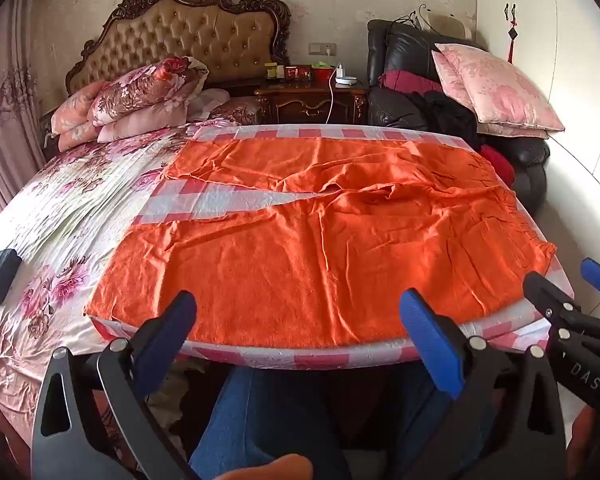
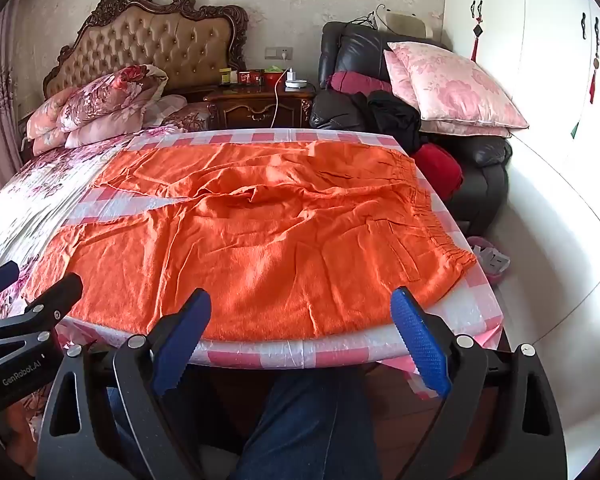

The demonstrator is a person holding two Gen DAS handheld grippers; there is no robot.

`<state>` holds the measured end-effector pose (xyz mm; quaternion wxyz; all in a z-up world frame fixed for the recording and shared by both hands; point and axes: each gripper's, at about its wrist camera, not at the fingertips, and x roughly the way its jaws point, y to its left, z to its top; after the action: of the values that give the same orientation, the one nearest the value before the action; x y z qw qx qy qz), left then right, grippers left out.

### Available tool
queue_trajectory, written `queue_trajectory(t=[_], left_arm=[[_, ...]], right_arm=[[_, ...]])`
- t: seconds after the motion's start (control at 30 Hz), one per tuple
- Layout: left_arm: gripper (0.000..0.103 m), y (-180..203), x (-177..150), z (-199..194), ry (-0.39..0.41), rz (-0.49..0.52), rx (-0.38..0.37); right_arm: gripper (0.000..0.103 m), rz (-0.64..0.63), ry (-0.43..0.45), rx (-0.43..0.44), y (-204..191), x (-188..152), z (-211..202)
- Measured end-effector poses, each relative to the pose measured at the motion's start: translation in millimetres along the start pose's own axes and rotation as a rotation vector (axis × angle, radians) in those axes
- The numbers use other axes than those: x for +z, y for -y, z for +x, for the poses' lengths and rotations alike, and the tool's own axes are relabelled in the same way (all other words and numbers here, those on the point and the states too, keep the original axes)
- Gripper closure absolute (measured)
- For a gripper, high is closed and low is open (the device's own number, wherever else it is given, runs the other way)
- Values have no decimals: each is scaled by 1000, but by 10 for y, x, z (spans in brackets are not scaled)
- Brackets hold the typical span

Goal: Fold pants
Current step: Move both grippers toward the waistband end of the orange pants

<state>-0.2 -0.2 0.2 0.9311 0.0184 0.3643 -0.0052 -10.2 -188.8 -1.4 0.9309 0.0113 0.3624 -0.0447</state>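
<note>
Pants (image 1: 300,240): orange, lying spread flat and wrinkled across the checked cloth (image 1: 228,202); waistband at right, legs running left, unfolded.
Checked cloth: pink and white, covering a raised surface beside the bed (image 1: 60,200).
Left gripper (image 1: 300,316): hovering at the near edge, jaws standing wide apart, gripping nothing, not touching the pants.
Right gripper (image 2: 302,312): hovering alongside at the same edge, jaws likewise wide, holding nothing.
Person: sitting below the edge, legs (image 2: 312,420) in blue jeans showing.
Background: tufted headboard (image 1: 196,36), nightstand (image 1: 312,100), pink pillows (image 1: 496,88) resting on a dark chair.
</note>
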Motion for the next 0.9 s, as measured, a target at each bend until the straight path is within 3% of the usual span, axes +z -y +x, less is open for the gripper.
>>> queue_trajectory(t=[0.53, 0.9], left_arm=[[2, -10, -23, 24, -19, 3, 9], [2, -202, -76, 247, -72, -34, 24]], right_arm=[[14, 19, -23, 12, 94, -38, 64], [14, 163, -107, -69, 830, -252, 360]])
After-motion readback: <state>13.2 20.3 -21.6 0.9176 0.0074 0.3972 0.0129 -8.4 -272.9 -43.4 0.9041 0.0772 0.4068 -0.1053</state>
